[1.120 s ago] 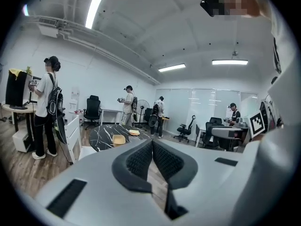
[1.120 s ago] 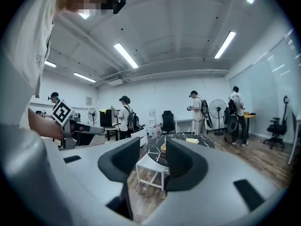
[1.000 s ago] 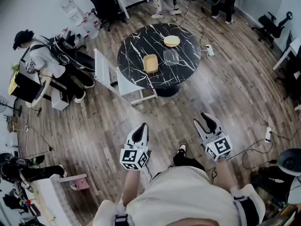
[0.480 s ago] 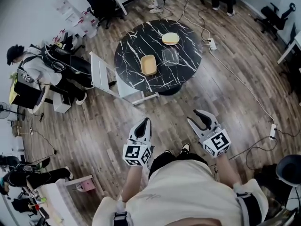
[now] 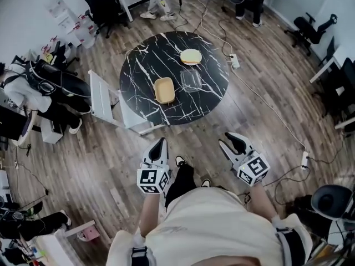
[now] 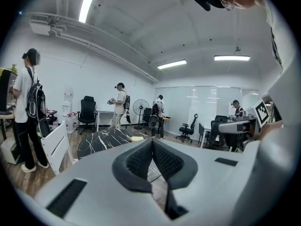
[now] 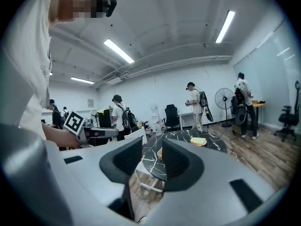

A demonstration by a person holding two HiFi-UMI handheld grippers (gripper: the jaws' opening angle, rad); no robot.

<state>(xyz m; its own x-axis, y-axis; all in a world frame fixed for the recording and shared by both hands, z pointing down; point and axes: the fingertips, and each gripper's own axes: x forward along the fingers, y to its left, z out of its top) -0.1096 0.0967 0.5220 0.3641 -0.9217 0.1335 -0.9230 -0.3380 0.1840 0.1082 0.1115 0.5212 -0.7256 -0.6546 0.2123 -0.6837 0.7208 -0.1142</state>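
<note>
Person w/ two hand-held claws stands on the wood floor (image 5: 111, 165), well apart from a round black table (image 5: 144, 76). The left gripper (image 5: 159, 146) has its jaws pressed together on nothing. The right gripper (image 5: 232, 143) has its jaws a little apart, also empty. Both point fwd at waist level, prob. a carrying pose, as nothing's within reach. On the table are a tan tray (image 5: 165, 90), a clear box (image 5: 191, 80) just beside it, and a yellow plate (image 5: 191, 56) near the far edge. A white chair (image 5: 105, 101) stands at the table's left.
</note>
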